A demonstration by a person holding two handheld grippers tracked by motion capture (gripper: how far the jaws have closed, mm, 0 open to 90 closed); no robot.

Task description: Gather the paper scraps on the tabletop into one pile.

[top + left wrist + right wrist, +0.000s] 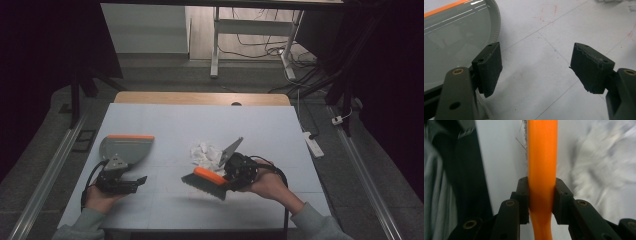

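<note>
A grey dustpan [125, 147] with an orange front lip lies flat on the left of the white table; its pan surface [454, 35] appears just left of my left gripper's jaws. My left gripper [136, 181] [536, 67] rests behind the dustpan, open, with bare table between its pads. My right gripper [226, 176] [541, 197] is shut on the orange handle of a hand brush [205, 180] [542, 157], held a little above the table with the dark bristles pointing down. Crumpled white paper [205, 152] [599, 165] lies just beyond the brush.
The white table top [270, 125] has a wooden strip along its far edge. A power strip [314, 144] and cables lie on the floor to the right. A desk frame [216, 45] stands farther back. Metal rails run along both sides of the table.
</note>
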